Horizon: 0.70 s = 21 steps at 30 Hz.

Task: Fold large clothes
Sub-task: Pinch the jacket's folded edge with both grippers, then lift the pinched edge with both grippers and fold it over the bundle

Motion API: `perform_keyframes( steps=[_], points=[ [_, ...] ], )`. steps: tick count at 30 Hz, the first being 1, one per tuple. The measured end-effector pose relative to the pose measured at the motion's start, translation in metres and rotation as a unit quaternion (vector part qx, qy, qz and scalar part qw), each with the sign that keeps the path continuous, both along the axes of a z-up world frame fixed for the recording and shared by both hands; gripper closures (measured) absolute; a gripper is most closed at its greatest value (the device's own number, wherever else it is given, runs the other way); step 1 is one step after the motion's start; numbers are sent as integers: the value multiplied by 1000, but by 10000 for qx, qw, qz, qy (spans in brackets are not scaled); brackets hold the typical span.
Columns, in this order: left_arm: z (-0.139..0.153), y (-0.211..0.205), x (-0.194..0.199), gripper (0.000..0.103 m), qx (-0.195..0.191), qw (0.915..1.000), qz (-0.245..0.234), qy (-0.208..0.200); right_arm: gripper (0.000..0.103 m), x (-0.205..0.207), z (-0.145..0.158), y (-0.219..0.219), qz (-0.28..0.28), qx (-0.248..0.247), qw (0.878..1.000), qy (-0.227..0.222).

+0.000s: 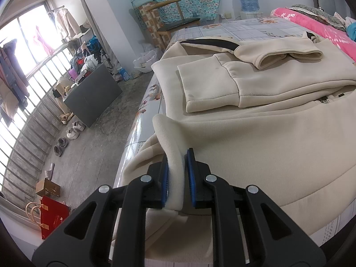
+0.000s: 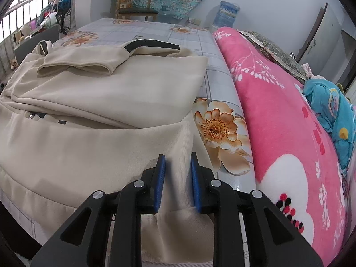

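On the bed (image 2: 155,31) our cream jacket (image 1: 267,133) lies half folded | left gripper (image 1: 177,175) pinches its ribbed hem corner | right gripper (image 2: 178,178) clamps the other corner (image 2: 178,155) | both held ready to lift hem upward.

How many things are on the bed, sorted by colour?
Cream: 1, the jacket
Pink: 1, the blanket
Turquoise: 1, the bundled cloth
Grey patterned: 1, the bedding behind the blanket
Total: 4
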<state>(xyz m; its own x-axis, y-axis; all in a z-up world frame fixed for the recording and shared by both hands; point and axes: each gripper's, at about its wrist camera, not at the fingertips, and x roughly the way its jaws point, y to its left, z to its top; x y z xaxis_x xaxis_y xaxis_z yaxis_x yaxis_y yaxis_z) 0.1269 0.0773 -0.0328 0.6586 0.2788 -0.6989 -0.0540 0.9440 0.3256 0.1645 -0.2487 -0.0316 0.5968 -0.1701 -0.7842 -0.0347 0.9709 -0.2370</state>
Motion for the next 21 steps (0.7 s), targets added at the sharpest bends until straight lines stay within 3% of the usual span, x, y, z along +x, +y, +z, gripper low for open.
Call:
perform_keyframes(
  steps=[9,11,12,16,21],
  points=[
    [1,1,0,87,10,10000,6,-38,81,-1,-1,0,-31,4,10000,-33],
    [3,5,-3,92,-66,9999,18,-121,93,-5,3,1,-41,-37,9999,-137],
    [6,7,-5,94,-146,9997,9,-185,94,-8,6,2,-36,-22,9998,-197],
    [31,17,-28,96,-433,9969,-146,-645,96,-32,33,3,-101,78,9979,-631],
    [85,26,-61,96,-591,9884,-381,-1343,96,-63,87,9,-64,174,9896,-1424]
  ],
)
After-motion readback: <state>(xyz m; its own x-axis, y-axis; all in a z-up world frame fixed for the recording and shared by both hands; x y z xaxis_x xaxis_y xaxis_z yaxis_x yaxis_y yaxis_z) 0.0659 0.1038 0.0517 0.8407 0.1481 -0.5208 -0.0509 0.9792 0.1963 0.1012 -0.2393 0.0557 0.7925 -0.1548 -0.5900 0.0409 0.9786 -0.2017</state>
